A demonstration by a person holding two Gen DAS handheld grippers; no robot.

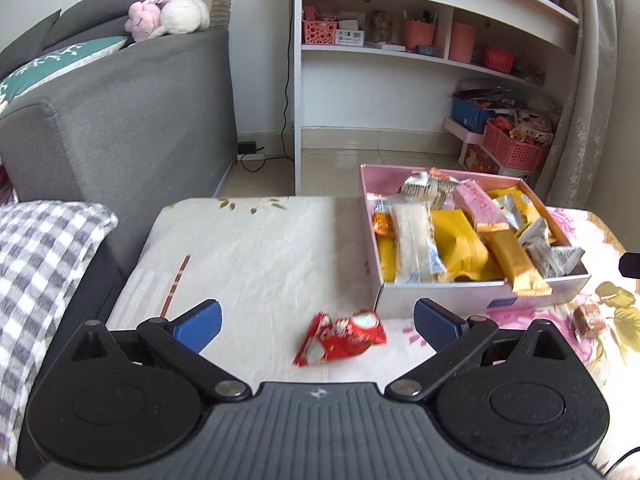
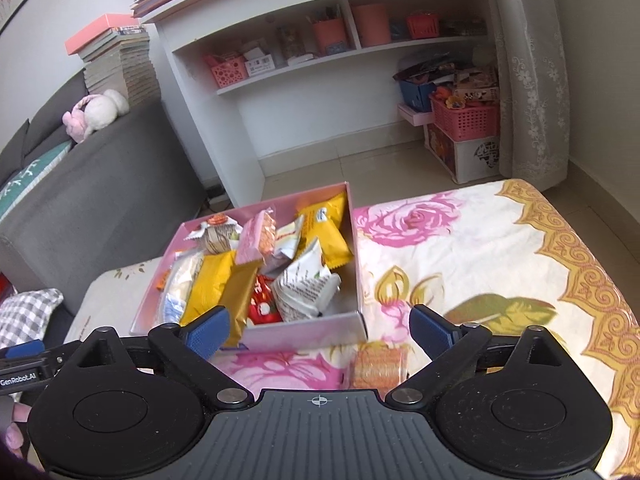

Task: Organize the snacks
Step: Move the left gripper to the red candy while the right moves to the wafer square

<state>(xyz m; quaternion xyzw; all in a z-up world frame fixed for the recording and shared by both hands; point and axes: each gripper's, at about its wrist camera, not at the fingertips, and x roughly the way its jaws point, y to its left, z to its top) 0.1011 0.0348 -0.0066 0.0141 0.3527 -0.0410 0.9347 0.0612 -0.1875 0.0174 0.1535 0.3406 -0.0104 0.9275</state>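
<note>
A pink box (image 1: 440, 296) full of wrapped snacks stands on the cloth-covered table; it also shows in the right wrist view (image 2: 312, 330). A red snack packet (image 1: 340, 338) lies on the cloth just in front of the box. My left gripper (image 1: 318, 322) is open, its blue fingers either side of the red packet, not touching it. A small brown candy (image 1: 588, 320) lies right of the box. My right gripper (image 2: 320, 332) is open and empty above the box's near corner, with an orange wafer packet (image 2: 376, 366) on the cloth below it.
A grey sofa (image 1: 120, 120) stands left of the table, with a checked cushion (image 1: 36, 272) near the table's left edge. White shelves (image 1: 400, 60) and pink baskets (image 1: 516, 148) stand on the floor behind. The floral cloth (image 2: 500, 264) stretches right of the box.
</note>
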